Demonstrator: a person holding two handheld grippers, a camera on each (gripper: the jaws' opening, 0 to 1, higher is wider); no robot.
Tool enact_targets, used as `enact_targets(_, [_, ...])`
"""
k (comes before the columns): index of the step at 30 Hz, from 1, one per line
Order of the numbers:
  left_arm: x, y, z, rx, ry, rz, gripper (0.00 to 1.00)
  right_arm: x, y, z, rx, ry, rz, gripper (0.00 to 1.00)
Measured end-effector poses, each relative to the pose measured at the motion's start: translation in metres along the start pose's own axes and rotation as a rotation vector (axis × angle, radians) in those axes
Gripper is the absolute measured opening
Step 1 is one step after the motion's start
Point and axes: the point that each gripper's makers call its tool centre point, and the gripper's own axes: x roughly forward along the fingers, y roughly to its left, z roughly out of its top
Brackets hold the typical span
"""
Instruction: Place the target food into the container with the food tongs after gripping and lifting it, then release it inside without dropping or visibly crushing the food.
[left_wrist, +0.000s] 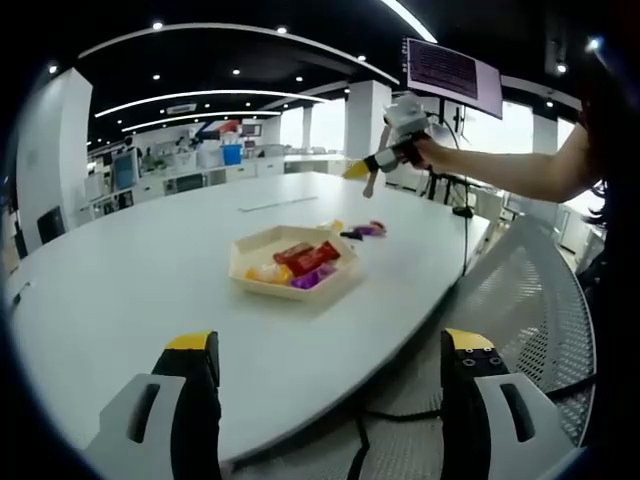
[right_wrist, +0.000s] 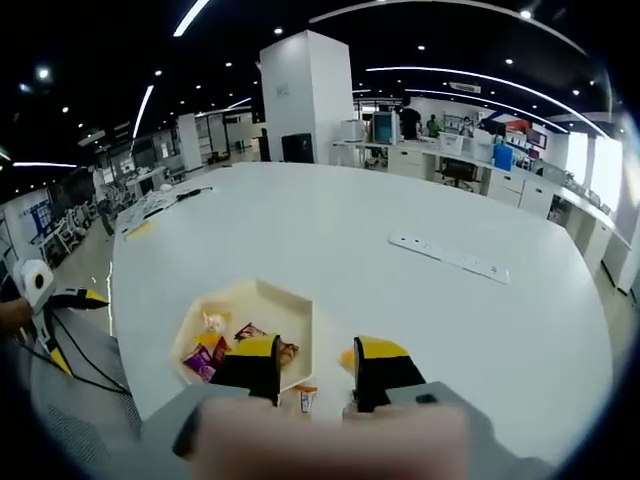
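A beige hexagonal tray (left_wrist: 248, 247) sits on the white table and holds several wrapped snacks (left_wrist: 300, 265) in red, orange and purple. My left gripper (left_wrist: 330, 345) hovers off the table's near edge, jaws wide apart and empty. A hand holds my right gripper (left_wrist: 392, 152) high above the table's far side. In the right gripper view, my right gripper (right_wrist: 315, 365) is open above the tray (right_wrist: 285, 305), with snacks (right_wrist: 215, 345) at the tray's near end. A small packet (right_wrist: 305, 398) lies on the table below the gap between the jaws.
Small purple and dark items (left_wrist: 365, 230) lie on the table just beyond the tray. A power strip (right_wrist: 450, 258) lies farther out on the table. A mesh chair back (left_wrist: 530, 300) stands at the table's edge. My left gripper (right_wrist: 45, 290) appears at the left, near cables.
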Motion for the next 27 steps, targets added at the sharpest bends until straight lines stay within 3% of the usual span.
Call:
enact_targets(17, [0.001, 0.001, -0.001, 0.002, 0.01, 0.013, 0.88, 0.01, -0.016, -0.024, -0.01, 0.042, 0.009, 0.28])
enact_targets(27, [0.001, 0.002, 0.0, 0.011, 0.003, 0.026, 0.85, 0.026, -0.017, -0.038, -0.013, 0.06, 0.032, 0.28])
